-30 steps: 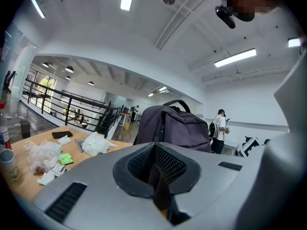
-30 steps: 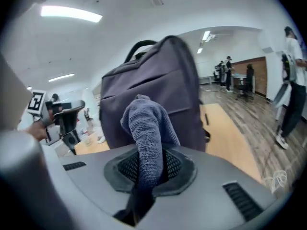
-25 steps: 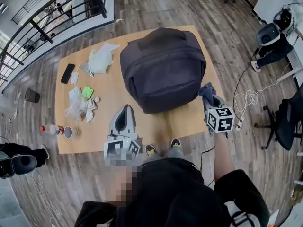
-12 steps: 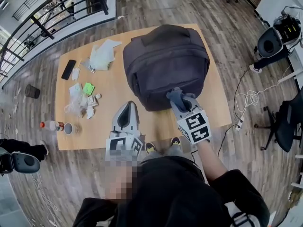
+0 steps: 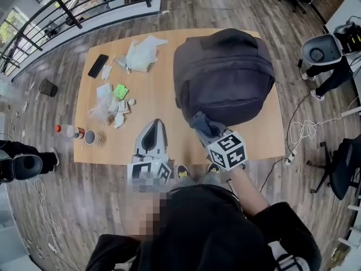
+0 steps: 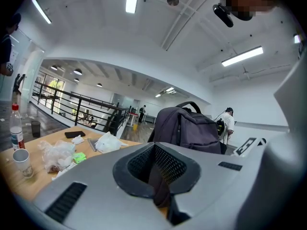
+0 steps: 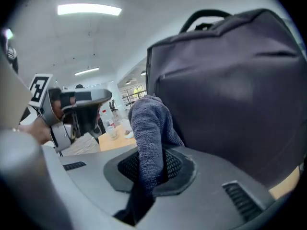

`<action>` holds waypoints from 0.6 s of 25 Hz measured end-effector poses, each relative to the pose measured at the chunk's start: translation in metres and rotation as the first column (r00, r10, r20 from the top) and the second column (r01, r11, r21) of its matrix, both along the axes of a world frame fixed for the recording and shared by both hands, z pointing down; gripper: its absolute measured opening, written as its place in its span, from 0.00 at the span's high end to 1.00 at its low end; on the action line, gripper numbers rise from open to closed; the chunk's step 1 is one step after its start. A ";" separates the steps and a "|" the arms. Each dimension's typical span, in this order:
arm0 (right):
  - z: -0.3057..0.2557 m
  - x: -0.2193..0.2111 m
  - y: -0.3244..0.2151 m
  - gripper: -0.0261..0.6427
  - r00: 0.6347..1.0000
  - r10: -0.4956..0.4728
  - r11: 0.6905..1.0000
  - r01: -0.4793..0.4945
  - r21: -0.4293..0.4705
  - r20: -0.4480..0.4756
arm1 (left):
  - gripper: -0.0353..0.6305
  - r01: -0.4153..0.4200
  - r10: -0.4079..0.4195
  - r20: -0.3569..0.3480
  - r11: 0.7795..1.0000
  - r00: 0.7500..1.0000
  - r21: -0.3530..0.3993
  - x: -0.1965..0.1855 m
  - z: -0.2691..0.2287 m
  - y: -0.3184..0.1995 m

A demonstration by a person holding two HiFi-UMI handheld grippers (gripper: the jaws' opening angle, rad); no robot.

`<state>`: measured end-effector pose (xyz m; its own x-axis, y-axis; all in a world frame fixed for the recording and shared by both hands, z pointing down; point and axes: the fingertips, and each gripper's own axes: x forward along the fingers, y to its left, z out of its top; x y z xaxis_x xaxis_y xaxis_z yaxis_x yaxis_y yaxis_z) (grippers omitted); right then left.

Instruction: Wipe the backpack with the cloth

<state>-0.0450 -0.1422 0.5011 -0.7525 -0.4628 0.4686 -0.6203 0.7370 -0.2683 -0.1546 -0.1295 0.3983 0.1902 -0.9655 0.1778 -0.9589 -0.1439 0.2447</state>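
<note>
A dark grey backpack (image 5: pixel 225 72) stands on the wooden table (image 5: pixel 146 109), towards its right side. My right gripper (image 5: pixel 204 127) is shut on a grey-blue cloth (image 7: pixel 148 128), and the cloth (image 5: pixel 202 123) rests against the near left lower corner of the backpack (image 7: pixel 230 90). My left gripper (image 5: pixel 153 140) is shut with nothing in it, over the table's near edge to the left of the backpack (image 6: pixel 189 128).
On the left part of the table lie a black phone (image 5: pixel 98 65), a white plastic bag (image 5: pixel 142 54), crumpled wrappers with a green packet (image 5: pixel 111 103), a paper cup (image 5: pixel 90 137) and a bottle (image 5: pixel 69 131). A railing (image 5: pixel 73 7) runs behind; office chairs (image 5: pixel 321 49) stand at the right.
My right gripper has swept the cloth leftwards along the backpack's near lower edge, from its right corner to its left corner. The left gripper has stayed almost in place.
</note>
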 end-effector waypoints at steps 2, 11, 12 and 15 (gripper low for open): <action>0.038 -0.007 0.010 0.90 1.000 -0.024 0.994 0.022 -0.102 -0.013 | 0.92 0.005 -0.005 0.003 1.000 1.000 0.000 -0.002 0.000 0.001; 0.156 0.029 0.005 0.90 0.992 0.078 0.927 -0.107 -0.360 -0.096 | 0.92 -0.010 0.010 0.012 1.000 1.000 -0.002 0.006 -0.002 0.000; 0.162 0.042 0.002 0.90 0.989 0.097 0.923 -0.133 -0.362 -0.116 | 0.92 -0.015 0.015 0.012 1.000 1.000 -0.003 0.009 -0.001 -0.001; 0.177 0.097 -0.009 0.90 0.969 0.175 0.907 -0.227 -0.354 -0.173 | 0.92 -0.041 0.041 0.010 0.999 0.999 0.000 0.021 -0.002 -0.005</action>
